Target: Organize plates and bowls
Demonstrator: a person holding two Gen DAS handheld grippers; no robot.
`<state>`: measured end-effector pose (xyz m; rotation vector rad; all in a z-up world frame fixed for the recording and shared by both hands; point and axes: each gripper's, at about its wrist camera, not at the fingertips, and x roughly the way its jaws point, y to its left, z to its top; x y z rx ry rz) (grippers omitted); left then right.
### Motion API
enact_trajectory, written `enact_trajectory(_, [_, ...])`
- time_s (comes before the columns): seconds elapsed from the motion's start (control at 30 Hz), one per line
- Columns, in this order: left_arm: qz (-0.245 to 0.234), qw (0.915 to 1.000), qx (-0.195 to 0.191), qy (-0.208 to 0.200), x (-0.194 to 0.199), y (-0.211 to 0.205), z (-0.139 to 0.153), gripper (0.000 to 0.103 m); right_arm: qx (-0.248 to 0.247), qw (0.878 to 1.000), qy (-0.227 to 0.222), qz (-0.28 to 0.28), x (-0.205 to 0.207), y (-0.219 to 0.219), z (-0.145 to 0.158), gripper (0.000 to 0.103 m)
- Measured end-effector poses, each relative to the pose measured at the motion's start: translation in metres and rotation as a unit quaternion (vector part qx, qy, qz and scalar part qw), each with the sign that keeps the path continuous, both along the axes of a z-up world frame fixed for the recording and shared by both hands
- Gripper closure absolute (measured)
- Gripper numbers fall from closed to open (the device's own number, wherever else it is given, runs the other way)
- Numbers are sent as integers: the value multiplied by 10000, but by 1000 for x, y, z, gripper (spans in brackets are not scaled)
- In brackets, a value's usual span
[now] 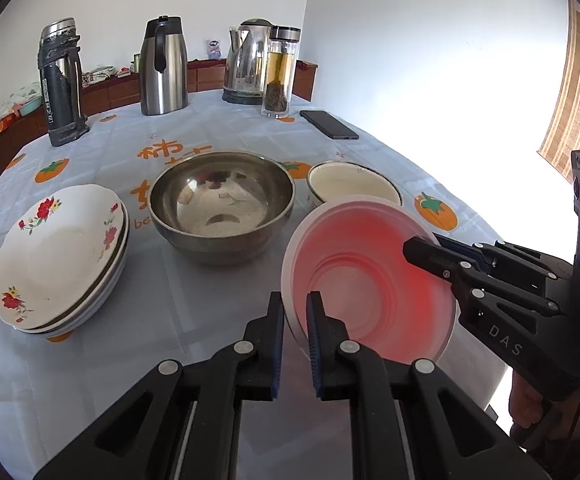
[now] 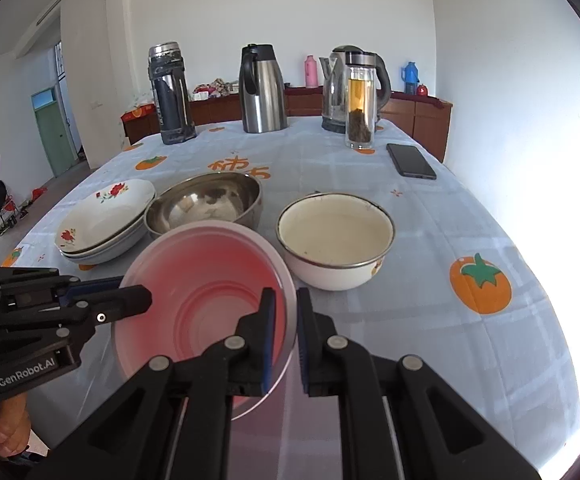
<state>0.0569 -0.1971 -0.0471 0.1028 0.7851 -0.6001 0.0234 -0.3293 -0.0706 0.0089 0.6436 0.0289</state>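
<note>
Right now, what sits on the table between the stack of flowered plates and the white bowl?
The steel bowl sits between the flowered plates and the white bowl. The right wrist view shows it best, just behind the pink bowl.

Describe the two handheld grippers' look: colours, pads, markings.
Both are black plastic linkages with silver pivot pins and blue pads lining the jaws. The left gripper carries white "GenRobot.AI" lettering; the right gripper reads "DAS" and has a black camera block with round lenses.

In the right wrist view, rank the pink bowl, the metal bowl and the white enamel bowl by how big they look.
1. Pink bowl, though it is nearest the camera, which inflates it.
2. Metal bowl and white enamel bowl look about alike; I cannot rank them.
</note>
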Motion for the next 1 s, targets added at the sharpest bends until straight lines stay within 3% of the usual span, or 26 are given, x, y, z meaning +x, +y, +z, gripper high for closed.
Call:
enact_trajectory(0.27, [86, 9995, -140, -258, 2, 11, 13, 93, 11, 9998, -139, 156, 4, 6, 14, 93])
enact_trajectory(0.53, [151, 9979, -617, 122, 21, 29, 22, 96, -58, 9989, -318, 347, 16, 18, 32, 93])
enact_trajectory(1.0, [226, 9976, -648, -102, 36, 39, 45, 97, -284, 9976, -292, 553, 45, 27, 44, 93])
